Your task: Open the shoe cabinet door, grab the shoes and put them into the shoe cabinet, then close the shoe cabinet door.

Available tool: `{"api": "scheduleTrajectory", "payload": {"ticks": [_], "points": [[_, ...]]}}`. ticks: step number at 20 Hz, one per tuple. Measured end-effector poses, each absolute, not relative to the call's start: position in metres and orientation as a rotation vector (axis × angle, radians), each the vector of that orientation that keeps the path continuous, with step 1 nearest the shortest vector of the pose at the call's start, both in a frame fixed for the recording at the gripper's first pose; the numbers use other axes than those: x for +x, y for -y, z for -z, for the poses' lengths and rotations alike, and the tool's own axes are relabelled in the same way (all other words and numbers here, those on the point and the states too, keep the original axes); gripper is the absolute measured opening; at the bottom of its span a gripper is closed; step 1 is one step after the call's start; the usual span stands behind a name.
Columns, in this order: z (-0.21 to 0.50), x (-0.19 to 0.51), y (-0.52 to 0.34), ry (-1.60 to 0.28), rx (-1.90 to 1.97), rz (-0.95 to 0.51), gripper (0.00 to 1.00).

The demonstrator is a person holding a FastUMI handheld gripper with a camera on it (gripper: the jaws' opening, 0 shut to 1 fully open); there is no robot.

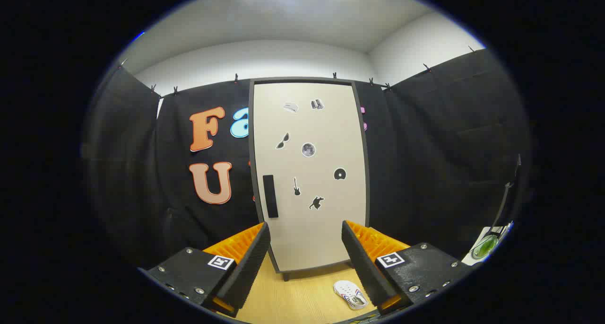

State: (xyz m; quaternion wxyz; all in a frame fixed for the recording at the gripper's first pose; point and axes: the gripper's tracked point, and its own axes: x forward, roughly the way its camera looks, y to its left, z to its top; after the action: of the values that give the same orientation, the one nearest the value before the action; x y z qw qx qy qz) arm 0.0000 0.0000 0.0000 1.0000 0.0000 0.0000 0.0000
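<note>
Tool [305, 262] fingers spread wide, nothing between them. White shoe [350, 294] lies on wooden floor [293, 300], just beside right finger. Shoe cabinet [309, 172] stands upright beyond fingers w/ door shut; dark handle [270, 196] on door's left side, stickers on front.

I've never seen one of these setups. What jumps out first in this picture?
The tall cream shoe cabinet door with a dark frame stands shut straight ahead beyond the fingers, dotted with small black and grey stickers, with a black vertical handle near its left edge. On the light wooden floor before it, close by the right finger, lies a small white shoe. The gripper is open, its fingers spread wide, holding nothing.
</note>
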Motion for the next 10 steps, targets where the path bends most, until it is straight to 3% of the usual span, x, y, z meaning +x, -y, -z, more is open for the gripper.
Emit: {"api": "scheduleTrajectory", "payload": {"ticks": [5,10], "points": [[-0.009,0.004,0.014,0.020,-0.066,0.063,0.94],[-0.010,-0.001,0.002,0.014,-0.091,0.031,0.94]]}}
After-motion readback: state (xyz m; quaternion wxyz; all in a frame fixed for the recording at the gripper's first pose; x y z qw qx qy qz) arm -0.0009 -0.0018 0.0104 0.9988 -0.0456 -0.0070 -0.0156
